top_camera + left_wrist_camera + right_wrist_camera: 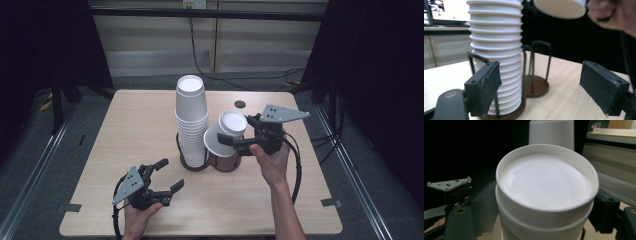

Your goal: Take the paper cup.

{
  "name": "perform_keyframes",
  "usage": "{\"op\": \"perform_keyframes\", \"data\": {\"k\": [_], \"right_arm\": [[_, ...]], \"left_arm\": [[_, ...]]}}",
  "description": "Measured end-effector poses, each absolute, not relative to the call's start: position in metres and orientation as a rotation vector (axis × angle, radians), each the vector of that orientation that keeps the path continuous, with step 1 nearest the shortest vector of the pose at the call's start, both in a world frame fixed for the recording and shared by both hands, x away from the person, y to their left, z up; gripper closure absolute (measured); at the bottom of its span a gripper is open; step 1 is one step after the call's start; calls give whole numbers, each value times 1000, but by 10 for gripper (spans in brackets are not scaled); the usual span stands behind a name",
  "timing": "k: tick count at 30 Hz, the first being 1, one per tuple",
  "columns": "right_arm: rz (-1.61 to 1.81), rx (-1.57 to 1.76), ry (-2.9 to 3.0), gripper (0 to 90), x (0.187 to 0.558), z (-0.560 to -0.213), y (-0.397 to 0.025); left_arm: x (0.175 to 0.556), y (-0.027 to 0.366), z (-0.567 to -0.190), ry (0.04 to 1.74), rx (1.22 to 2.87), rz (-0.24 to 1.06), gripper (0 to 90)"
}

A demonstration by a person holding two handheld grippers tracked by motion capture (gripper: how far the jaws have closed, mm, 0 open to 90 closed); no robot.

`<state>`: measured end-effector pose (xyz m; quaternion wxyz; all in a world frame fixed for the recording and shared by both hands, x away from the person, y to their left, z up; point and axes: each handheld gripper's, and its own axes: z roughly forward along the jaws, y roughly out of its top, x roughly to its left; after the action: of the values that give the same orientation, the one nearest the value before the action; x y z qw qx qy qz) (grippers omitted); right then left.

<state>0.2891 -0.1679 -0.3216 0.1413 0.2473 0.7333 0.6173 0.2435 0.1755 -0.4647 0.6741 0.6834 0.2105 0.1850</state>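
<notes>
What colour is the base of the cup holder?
Dark brown base, best seen in the left gripper view.

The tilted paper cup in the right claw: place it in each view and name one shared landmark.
High view: tilted paper cup, centre, beside the stack.
Left gripper view: top edge, right of centre.
Right gripper view: fills the centre.
Shared landmark: tall cup stack.
</notes>
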Motion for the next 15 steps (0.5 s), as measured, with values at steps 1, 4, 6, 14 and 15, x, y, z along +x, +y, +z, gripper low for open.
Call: {"op": "perform_keyframes", "data": {"k": [1,4,6,14,15], "right_arm": [[1785,718,2129,223,287,-326,-166],[1804,712,2137,223,285,-333,-163],[1821,711,2143,223,280,-343,-160],[1826,704,2182,223,272,-363,-152],[1825,705,2189,224,270,-369,-150]], "left_arm": [[242,175,-464,470,1545,418,168],[240,173,-463,470,1538,396,166],[239,171,-462,466,1539,389,163],[238,162,-464,434,1565,382,157],[238,161,-463,415,1578,386,157]]}}
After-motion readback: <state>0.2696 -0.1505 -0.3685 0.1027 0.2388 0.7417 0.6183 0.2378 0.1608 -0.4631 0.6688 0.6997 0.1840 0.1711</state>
